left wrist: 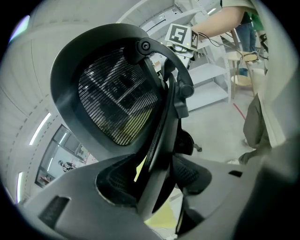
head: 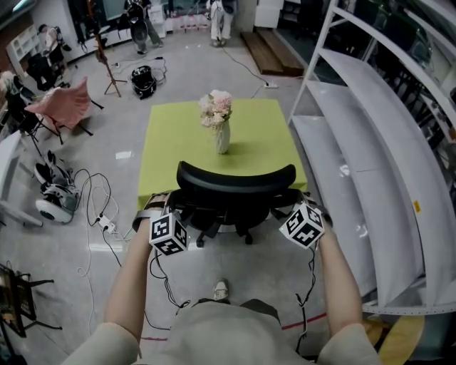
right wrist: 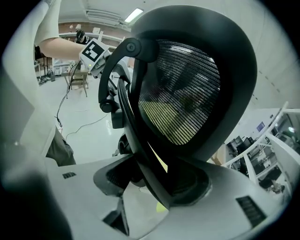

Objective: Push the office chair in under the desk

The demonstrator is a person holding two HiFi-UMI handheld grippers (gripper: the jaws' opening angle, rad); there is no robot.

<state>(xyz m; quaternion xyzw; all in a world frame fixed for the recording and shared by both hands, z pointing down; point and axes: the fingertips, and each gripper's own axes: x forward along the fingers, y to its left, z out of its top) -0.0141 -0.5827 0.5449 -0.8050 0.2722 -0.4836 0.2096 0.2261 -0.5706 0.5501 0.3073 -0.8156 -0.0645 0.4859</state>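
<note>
The black mesh-backed office chair [head: 235, 187] stands at the near edge of the lime-green desk [head: 178, 142], its seat partly under the top. A vase of flowers [head: 219, 121] stands on the desk. My left gripper [head: 165, 217] is at the chair's left rear and my right gripper [head: 298, 214] at its right rear. In the left gripper view, the left gripper [left wrist: 150, 180] straddles a black back strut [left wrist: 161, 136], with a sliver of gap showing beside it. In the right gripper view, the right gripper [right wrist: 157, 180] straddles the matching strut [right wrist: 140, 150], with floor showing in the gap.
Tall white curved shelving [head: 370, 135] runs close along the desk's right side. Cables [head: 92, 207] and a white device [head: 53, 199] lie on the floor at the left. A pink folding chair [head: 64, 103] stands at the far left, and people [head: 142, 21] at the back.
</note>
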